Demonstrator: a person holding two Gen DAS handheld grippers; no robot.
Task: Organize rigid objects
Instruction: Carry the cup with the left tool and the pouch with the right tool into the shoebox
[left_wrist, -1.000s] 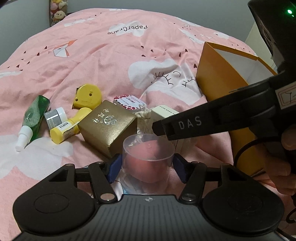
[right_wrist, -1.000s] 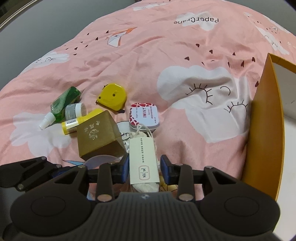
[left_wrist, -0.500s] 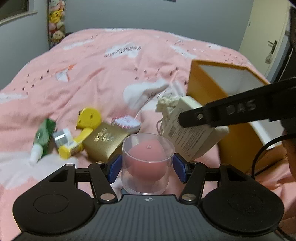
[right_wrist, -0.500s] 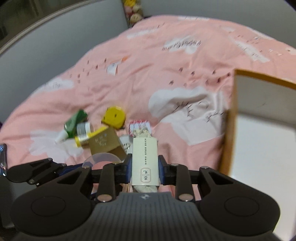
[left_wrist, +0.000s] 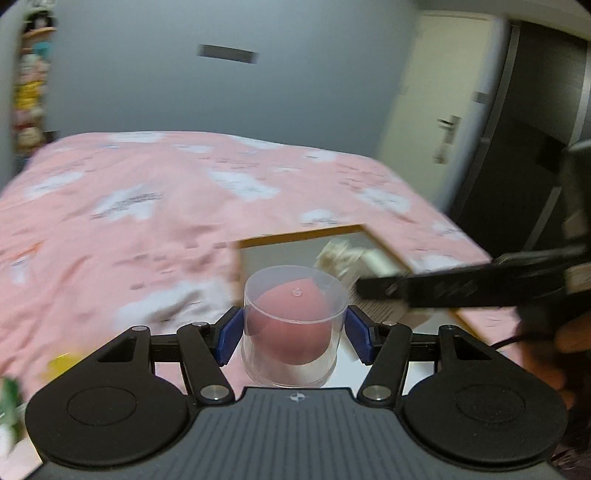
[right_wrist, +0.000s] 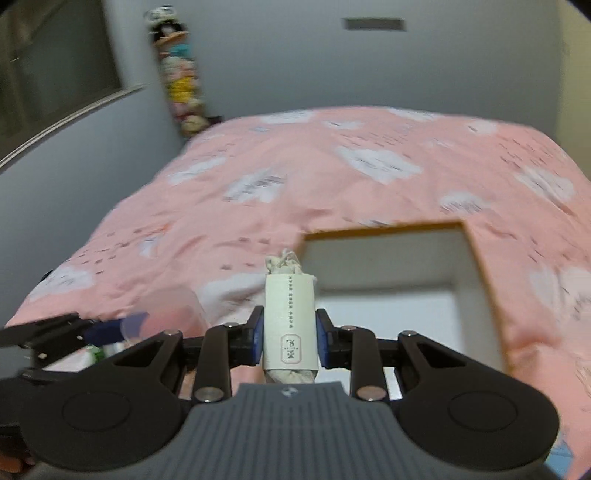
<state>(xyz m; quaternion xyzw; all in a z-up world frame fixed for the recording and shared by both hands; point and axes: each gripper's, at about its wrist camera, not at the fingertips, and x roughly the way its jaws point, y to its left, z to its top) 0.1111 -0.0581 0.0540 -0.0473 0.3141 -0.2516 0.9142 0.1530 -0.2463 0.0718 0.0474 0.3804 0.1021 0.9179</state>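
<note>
My left gripper (left_wrist: 294, 334) is shut on a clear plastic cup (left_wrist: 295, 325) with a pink sponge inside, held up above the pink bed. My right gripper (right_wrist: 290, 338) is shut on a cream-labelled cloth pouch (right_wrist: 290, 325) with a knotted string top. Both are held in the air near the open orange box (right_wrist: 391, 280) with white inside, which lies ahead and slightly right. In the left wrist view the box (left_wrist: 306, 254) is just beyond the cup, and the right gripper's black finger (left_wrist: 461, 288) with the pouch (left_wrist: 347, 258) reaches over it.
The pink bedspread (right_wrist: 295, 177) with white clouds fills the middle. A column of plush toys (right_wrist: 177, 74) stands by the grey wall at the back left. A door (left_wrist: 443, 110) is at the right. A yellow object (left_wrist: 61, 363) and a green bottle (left_wrist: 7, 398) show blurred at the lower left.
Both grippers have risen and tilted up with their objects. The pile of small items has dropped out of view. The right gripper with the pouch has moved over the orange box.
</note>
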